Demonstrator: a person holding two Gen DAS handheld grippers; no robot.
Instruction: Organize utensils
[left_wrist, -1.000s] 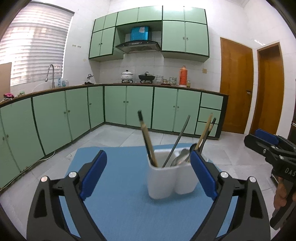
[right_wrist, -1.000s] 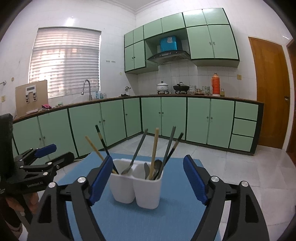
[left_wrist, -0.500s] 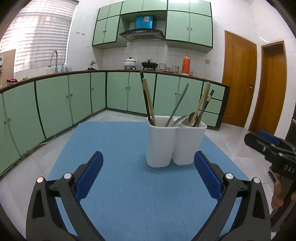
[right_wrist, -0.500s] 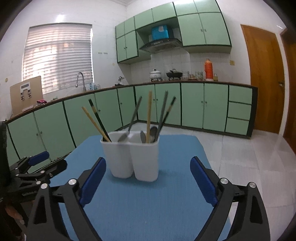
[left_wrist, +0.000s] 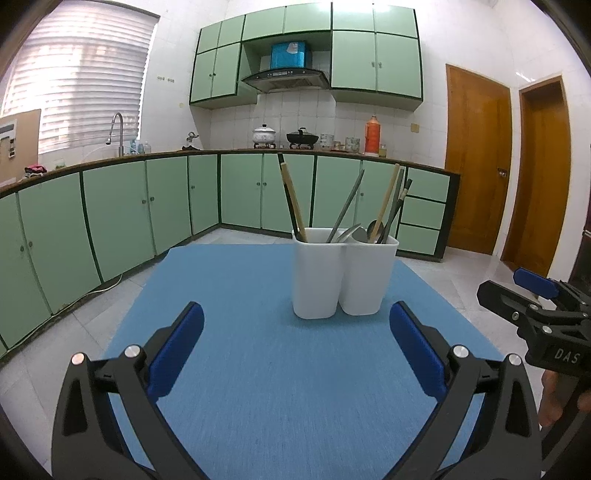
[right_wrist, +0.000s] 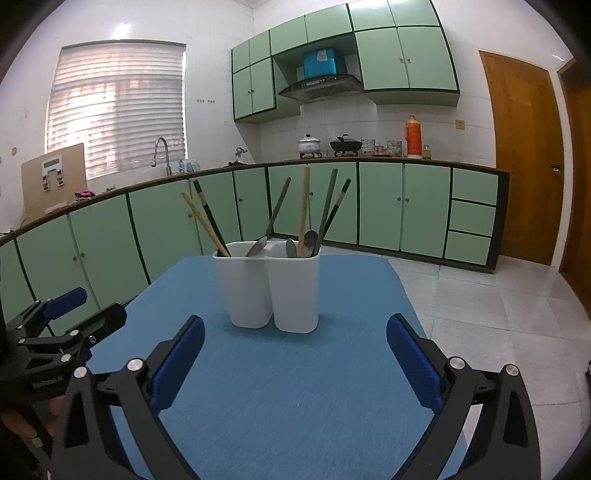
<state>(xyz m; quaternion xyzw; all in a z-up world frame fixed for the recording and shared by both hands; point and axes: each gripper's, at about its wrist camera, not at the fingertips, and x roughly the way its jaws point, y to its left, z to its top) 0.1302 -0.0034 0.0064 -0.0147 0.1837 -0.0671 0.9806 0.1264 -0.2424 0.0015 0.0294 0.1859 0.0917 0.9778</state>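
A white two-compartment utensil holder (left_wrist: 343, 275) (right_wrist: 271, 288) stands upright on the blue mat (left_wrist: 277, 369) (right_wrist: 295, 387). Chopsticks (left_wrist: 293, 203) (right_wrist: 207, 223) and spoons (left_wrist: 360, 232) (right_wrist: 306, 243) stick out of both compartments. My left gripper (left_wrist: 295, 332) is open and empty, a short way in front of the holder. My right gripper (right_wrist: 295, 343) is open and empty, also short of the holder. Each gripper shows at the edge of the other's view: the right one (left_wrist: 532, 299), the left one (right_wrist: 62, 317).
The mat covers a small table with tiled floor (right_wrist: 498, 295) around it. Green kitchen cabinets (left_wrist: 110, 221) run along the walls behind. Pots and a thermos (left_wrist: 372, 134) stand on the far counter. Two wooden doors (left_wrist: 476, 158) are at the right.
Both grippers have drawn back and lowered from the holder, which now stands farther ahead and higher in both views. Both stay open and empty.
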